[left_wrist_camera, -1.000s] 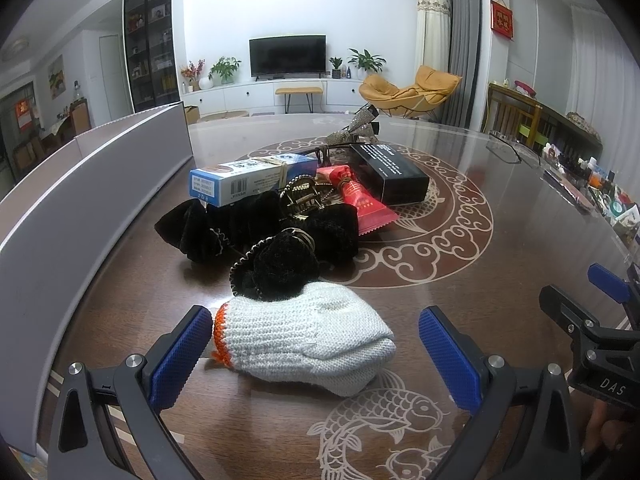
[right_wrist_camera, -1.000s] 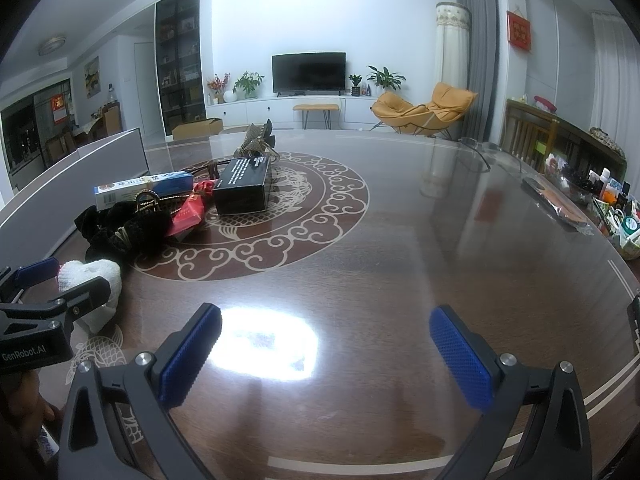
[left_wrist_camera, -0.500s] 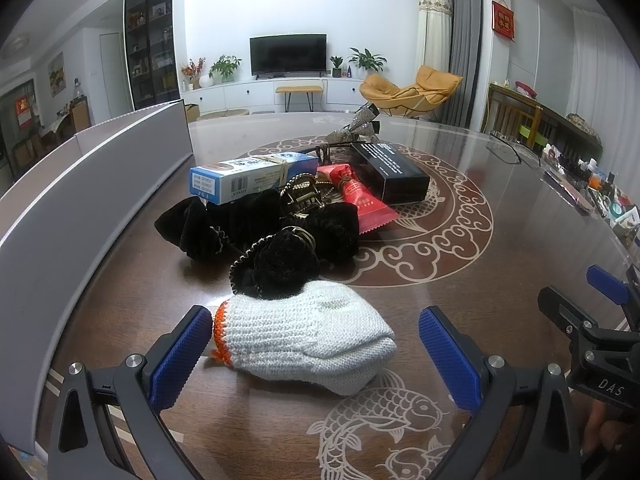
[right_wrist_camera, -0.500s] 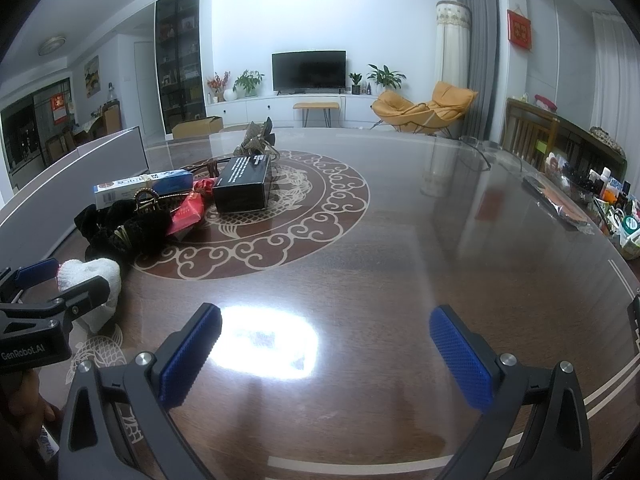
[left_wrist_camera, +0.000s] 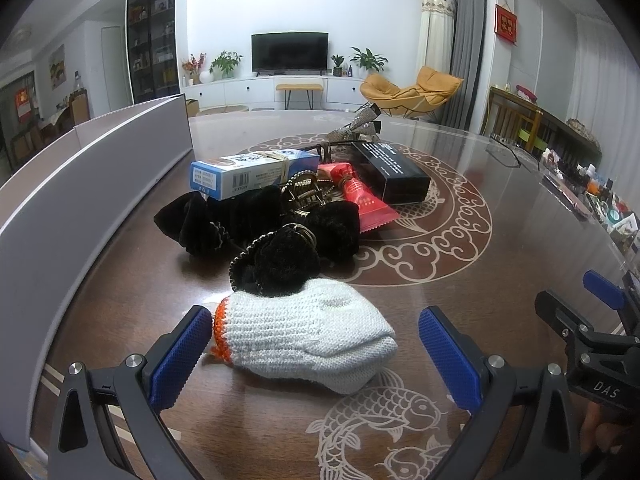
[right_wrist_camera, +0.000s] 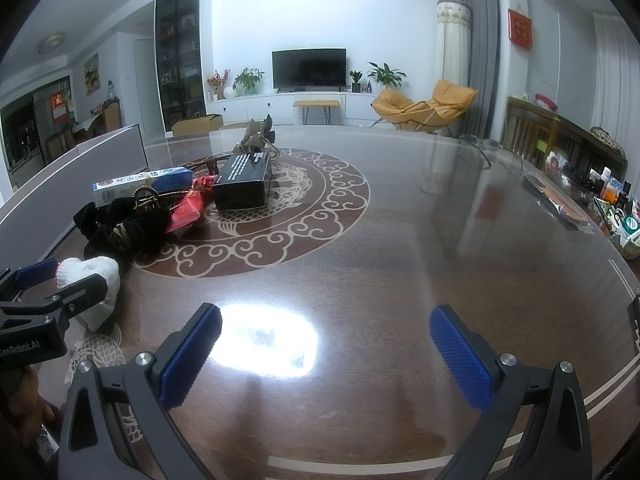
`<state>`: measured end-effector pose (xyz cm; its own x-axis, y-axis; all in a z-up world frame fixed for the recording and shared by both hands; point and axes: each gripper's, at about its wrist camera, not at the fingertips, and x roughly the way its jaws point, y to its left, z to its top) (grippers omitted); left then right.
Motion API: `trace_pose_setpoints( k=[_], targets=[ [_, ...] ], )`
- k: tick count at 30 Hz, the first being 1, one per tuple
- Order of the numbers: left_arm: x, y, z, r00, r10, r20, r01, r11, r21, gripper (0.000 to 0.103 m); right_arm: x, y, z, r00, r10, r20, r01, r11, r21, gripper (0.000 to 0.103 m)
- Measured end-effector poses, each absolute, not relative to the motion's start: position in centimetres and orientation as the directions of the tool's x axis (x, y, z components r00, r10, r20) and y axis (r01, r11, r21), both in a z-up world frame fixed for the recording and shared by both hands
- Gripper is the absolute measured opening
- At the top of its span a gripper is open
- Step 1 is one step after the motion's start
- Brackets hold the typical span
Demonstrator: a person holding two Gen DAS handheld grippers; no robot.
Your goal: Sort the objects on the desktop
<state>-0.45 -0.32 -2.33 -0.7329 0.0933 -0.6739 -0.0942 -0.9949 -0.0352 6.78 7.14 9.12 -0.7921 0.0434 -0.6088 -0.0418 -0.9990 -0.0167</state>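
Observation:
A white knitted glove [left_wrist_camera: 308, 332] with an orange cuff lies on the dark wood table, just ahead of and between the fingers of my open left gripper [left_wrist_camera: 316, 356]. Behind it sits a pile: black velvet scrunchies [left_wrist_camera: 276, 240], a gold hair claw [left_wrist_camera: 304, 194], a blue and white box [left_wrist_camera: 248, 172], a red tube [left_wrist_camera: 360, 196] and a black box [left_wrist_camera: 394, 172]. My right gripper [right_wrist_camera: 326, 350] is open and empty over bare table; the pile [right_wrist_camera: 132, 224] and the glove [right_wrist_camera: 94, 280] show at its left.
A long grey open bin [left_wrist_camera: 80, 184] runs along the table's left side. Small bottles and clutter [right_wrist_camera: 608, 200] line the right edge. A silver bow-shaped hair clip [left_wrist_camera: 356, 130] lies behind the black box. The right gripper shows in the left wrist view [left_wrist_camera: 600, 320].

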Motion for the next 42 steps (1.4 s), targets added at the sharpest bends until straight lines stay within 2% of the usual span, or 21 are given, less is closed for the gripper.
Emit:
trace_pose_setpoints(
  k=[34,42],
  targets=[
    [-0.9,-0.7,-2.7,-0.717,0.105,-0.689,-0.093,-0.994,-0.054,0.103,6.8,7.3,9.2,-0.79,0.039,-0.612,-0.038,-0.999,-0.015,0.103],
    [-0.4,-1.7,-2.7,-0.68,0.07,-0.73,-0.116,-0.993,0.014,0.103,6.5,7.2,8.9,-0.772,0.011,-0.636,-0.018,-1.0,0.004,0.103]
  ],
)
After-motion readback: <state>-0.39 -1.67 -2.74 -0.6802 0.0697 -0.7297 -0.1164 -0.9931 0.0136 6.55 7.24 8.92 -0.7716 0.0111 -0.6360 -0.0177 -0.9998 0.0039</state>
